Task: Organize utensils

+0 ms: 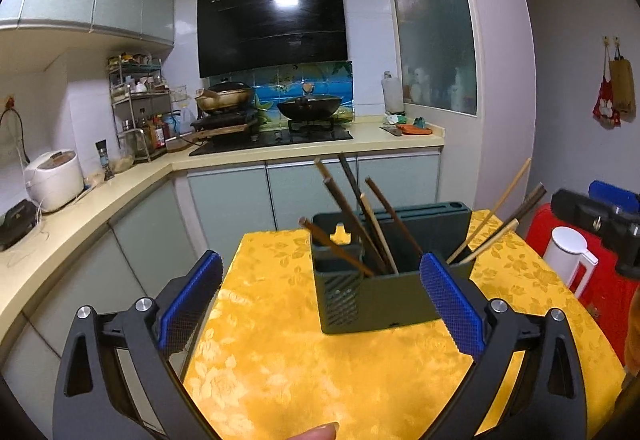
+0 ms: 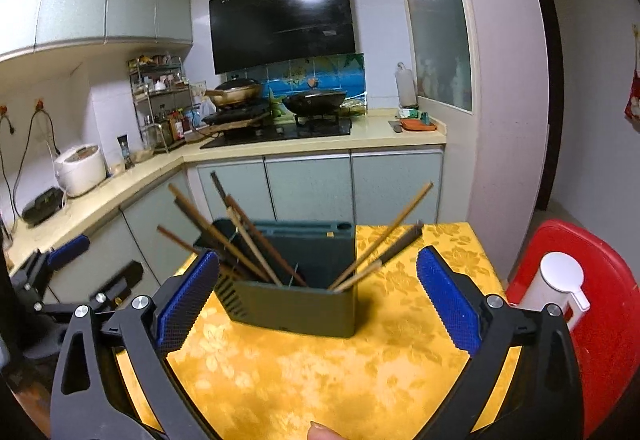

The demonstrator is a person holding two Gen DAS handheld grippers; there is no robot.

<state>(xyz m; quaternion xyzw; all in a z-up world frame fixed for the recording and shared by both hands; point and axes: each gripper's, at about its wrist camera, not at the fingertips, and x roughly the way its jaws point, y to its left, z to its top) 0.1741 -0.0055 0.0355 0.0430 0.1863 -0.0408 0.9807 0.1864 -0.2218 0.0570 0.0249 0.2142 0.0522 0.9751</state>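
A dark green utensil holder (image 1: 372,292) (image 2: 296,300) stands on a table with a yellow floral cloth (image 1: 280,340) (image 2: 320,368). Several chopsticks (image 1: 360,224) (image 2: 240,236), dark brown and light wood, stand in it and lean left; a few more (image 1: 496,224) (image 2: 384,244) lean right. My left gripper (image 1: 320,304) is open and empty, just in front of the holder. My right gripper (image 2: 316,300) is open and empty, also in front of the holder. The left gripper shows at the left edge of the right wrist view (image 2: 68,252); the right gripper's body shows at the right of the left wrist view (image 1: 600,224).
A red plastic stool (image 2: 592,300) (image 1: 600,292) with a white kettle (image 2: 556,284) (image 1: 568,256) stands right of the table. Behind the table runs a kitchen counter (image 1: 120,184) with a rice cooker (image 1: 54,180), a spice rack (image 1: 138,108) and a stove with pans (image 1: 272,112).
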